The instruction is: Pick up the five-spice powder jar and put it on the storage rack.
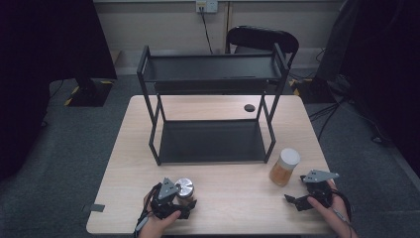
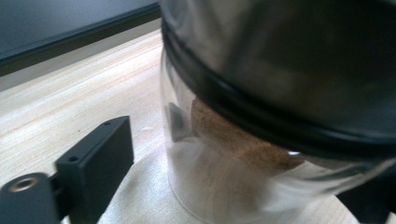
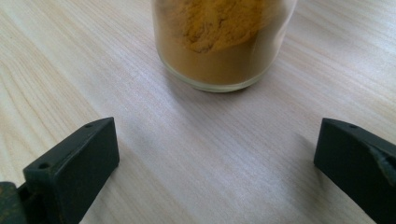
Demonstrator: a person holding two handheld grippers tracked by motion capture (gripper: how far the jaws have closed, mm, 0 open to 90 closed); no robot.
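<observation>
At the near left edge of the table [image 1: 124,163], the left gripper [image 1: 179,202] is placed around a glass jar with a silver lid [image 1: 184,187], its jaws partly closed with the jar between them; a gap is seen beside the left jaw, so a firm hold cannot be told. At the near right, the right gripper [image 1: 295,200] is held wide open and empty, with an orange-powder jar [image 1: 284,167] just beyond it. Farther back, a black two-tier rack [image 1: 213,109] is seen.

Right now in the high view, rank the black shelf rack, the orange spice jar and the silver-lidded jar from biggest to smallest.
1. Black shelf rack, by far the largest.
2. and 3. Orange spice jar and silver-lidded jar: these look close in size. The left gripper hides part of the silver-lidded one, so I won't rank them.
</observation>
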